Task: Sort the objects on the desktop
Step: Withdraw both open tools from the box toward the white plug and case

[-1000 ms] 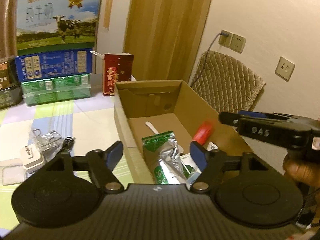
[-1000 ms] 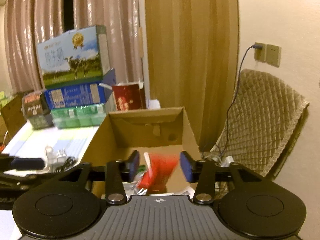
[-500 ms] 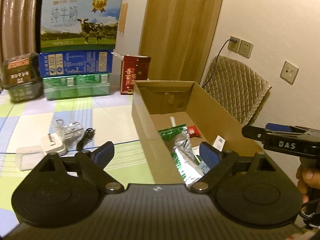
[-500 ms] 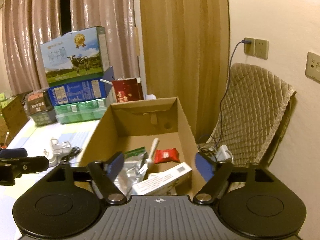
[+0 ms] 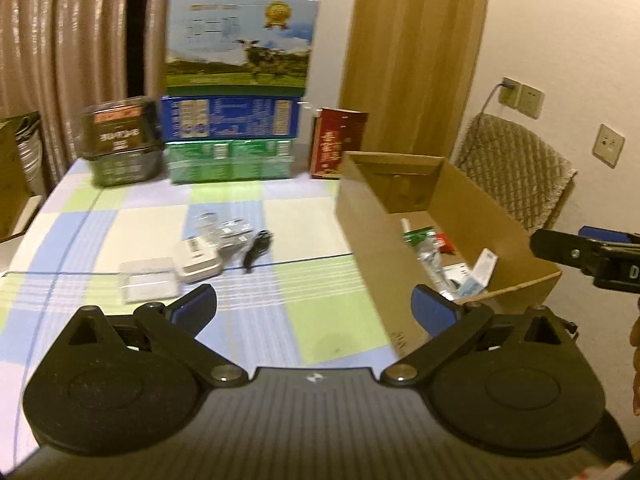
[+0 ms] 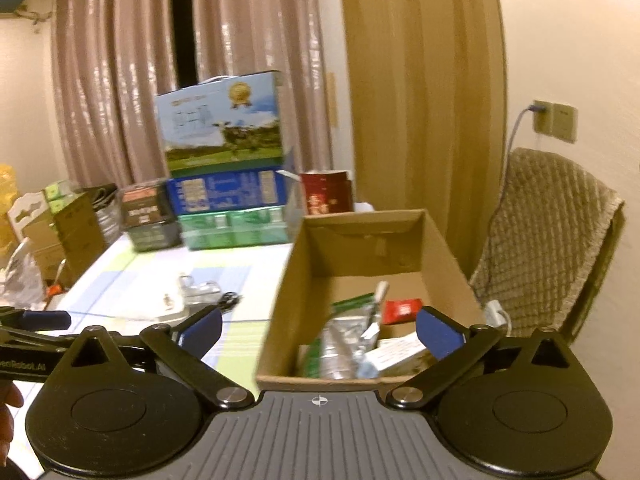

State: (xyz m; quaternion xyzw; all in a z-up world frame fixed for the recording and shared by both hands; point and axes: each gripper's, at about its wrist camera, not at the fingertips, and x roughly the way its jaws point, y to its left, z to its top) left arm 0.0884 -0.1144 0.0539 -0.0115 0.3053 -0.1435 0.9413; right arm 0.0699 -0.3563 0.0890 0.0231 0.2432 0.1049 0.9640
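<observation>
An open cardboard box (image 5: 516,236) (image 6: 360,240) stands on the right of the checked tablecloth, holding a red packet (image 6: 402,310), a green and silver pouch (image 6: 340,336) and a small white carton (image 5: 478,276). Loose on the cloth lie a white charger (image 5: 197,261), a clear plastic case (image 5: 148,286), a bunch of clips (image 5: 228,230) and a black cable (image 5: 256,250). My left gripper (image 5: 314,310) hovers open above the cloth, left of the box. Over the box's near edge my right gripper (image 6: 320,328) is open and empty.
Stacked milk cartons (image 5: 236,96) and a dark tin (image 5: 120,140) stand at the table's far edge beside a red box (image 5: 336,144). A padded chair (image 6: 552,240) stands right of the box. More cardboard boxes (image 6: 68,224) sit at the far left.
The red packet left my right gripper and lies in the box; that gripper's fingers spread wide and it pulled back. My left gripper swung left, away from the box toward the loose items.
</observation>
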